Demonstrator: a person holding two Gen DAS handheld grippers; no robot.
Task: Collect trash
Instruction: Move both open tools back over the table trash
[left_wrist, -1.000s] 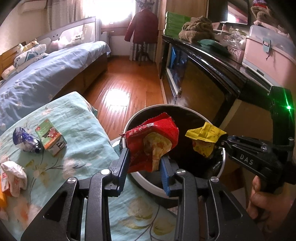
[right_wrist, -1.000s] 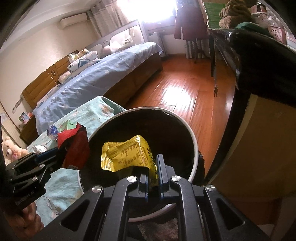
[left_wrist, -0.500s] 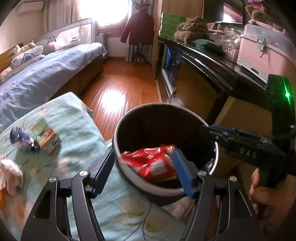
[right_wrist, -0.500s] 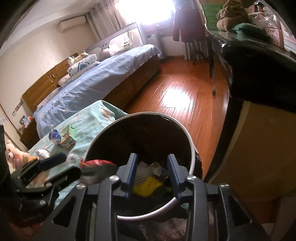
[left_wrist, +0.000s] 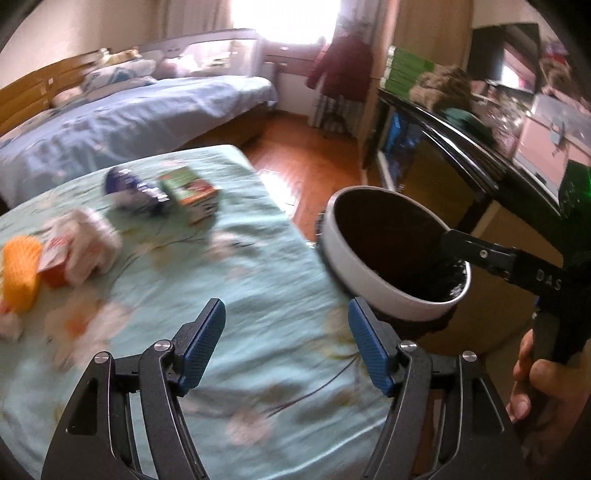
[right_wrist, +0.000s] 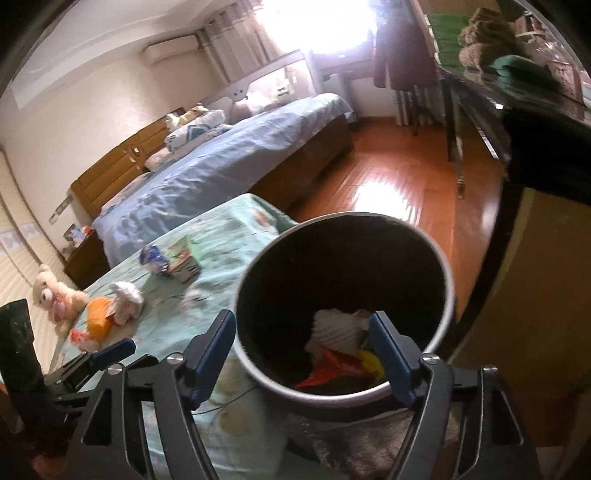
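A white-rimmed trash bin (left_wrist: 354, 254) (right_wrist: 447, 295) stands beside the teal floral bed cover (left_wrist: 236, 295). Inside it lie a red wrapper (right_wrist: 328, 365), a yellow wrapper (right_wrist: 371, 363) and white crumpled paper (right_wrist: 332, 328). My left gripper (left_wrist: 286, 347) is open and empty over the cover. My right gripper (right_wrist: 304, 350) is open and empty over the bin's near rim. On the cover lie a green carton (left_wrist: 190, 192) (right_wrist: 184, 262), a blue-white wrapper (left_wrist: 131, 188) (right_wrist: 153, 258), a white crumpled wrapper (left_wrist: 86, 243) (right_wrist: 127, 297) and an orange item (left_wrist: 20, 273) (right_wrist: 98, 319).
A blue bed (left_wrist: 129, 114) lies behind the cover. A black cabinet (left_wrist: 461, 140) with clutter on top runs along the right. Wooden floor (right_wrist: 399, 177) lies between them. A teddy bear (right_wrist: 51, 295) sits at the far left.
Both grippers opened and dropped the red and yellow wrappers into the bin. My left gripper has swung left, from over the bin to over the bed cover.
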